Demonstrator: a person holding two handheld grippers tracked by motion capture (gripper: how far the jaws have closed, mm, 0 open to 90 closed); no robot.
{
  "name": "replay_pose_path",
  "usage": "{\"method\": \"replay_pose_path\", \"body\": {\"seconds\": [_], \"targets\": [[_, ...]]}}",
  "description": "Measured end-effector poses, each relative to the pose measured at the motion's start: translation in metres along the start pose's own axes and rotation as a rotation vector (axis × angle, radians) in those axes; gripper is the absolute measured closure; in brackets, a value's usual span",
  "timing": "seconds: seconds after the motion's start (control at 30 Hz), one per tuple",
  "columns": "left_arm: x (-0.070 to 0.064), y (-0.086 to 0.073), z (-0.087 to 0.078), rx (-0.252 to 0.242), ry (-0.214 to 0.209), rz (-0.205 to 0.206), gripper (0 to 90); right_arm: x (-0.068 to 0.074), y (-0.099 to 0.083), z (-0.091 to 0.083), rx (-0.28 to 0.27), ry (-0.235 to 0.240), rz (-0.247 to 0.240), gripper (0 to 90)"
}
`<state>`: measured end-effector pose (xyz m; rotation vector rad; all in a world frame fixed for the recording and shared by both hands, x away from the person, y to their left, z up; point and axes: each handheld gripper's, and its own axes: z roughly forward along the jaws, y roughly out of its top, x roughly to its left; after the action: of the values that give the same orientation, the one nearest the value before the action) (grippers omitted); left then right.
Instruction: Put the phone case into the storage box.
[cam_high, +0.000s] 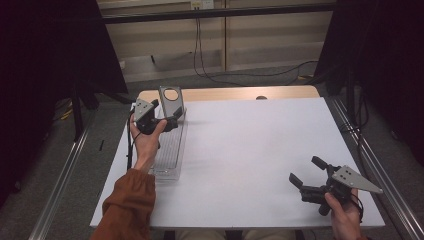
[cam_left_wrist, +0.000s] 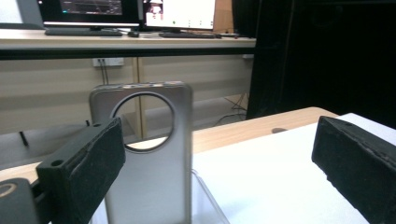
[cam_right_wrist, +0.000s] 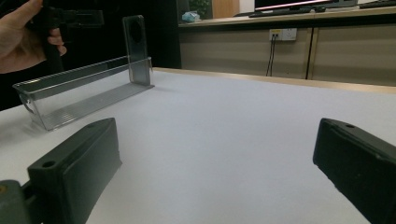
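White bench (cam_high: 250, 150) covering is carrying everything. Nearest the person, the right tool (cam_high: 306, 176) is hovering by the near right corner, its jaws spread wide and holding nothing. Farther off at the left, the left tool (cam_high: 172, 117) is also gaping empty above a clear plastic tray (cam_high: 170, 150). At the tray's far end, a grey metal plate with a round hole (cam_high: 171, 102) is standing upright.

obstacles: clear tray (cam_high: 170, 150) along table (cam_high: 260, 150) left edge, metal plate (cam_high: 171, 101) upright (far end) | free: middle, right
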<state>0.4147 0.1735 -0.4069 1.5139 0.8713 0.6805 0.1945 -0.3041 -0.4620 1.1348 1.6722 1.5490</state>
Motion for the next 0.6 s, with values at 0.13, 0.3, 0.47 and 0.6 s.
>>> {"method": "replay_pose_path", "body": {"seconds": [0.13, 0.3, 0.47, 0.6], "targets": [[-0.007, 0.000, -0.009, -0.030, -0.059, -0.003, 1.3, 0.001, 0.001, -0.001, 0.005, -0.010, -0.008, 0.0], [-0.011, 0.000, -0.023, -0.019, -0.071, 0.028, 1.6, 0.002, 0.001, 0.000, 0.006, -0.016, -0.015, 0.0], [-0.015, 0.001, -0.037, -0.018, -0.064, 0.055, 2.6, 0.002, 0.002, 0.001, 0.009, -0.011, -0.023, 0.0], [-0.022, -0.003, -0.047, -0.041, -0.038, 0.063, 3.5, 0.000, 0.002, 0.001, 0.010, -0.015, -0.022, 0.0]]}}
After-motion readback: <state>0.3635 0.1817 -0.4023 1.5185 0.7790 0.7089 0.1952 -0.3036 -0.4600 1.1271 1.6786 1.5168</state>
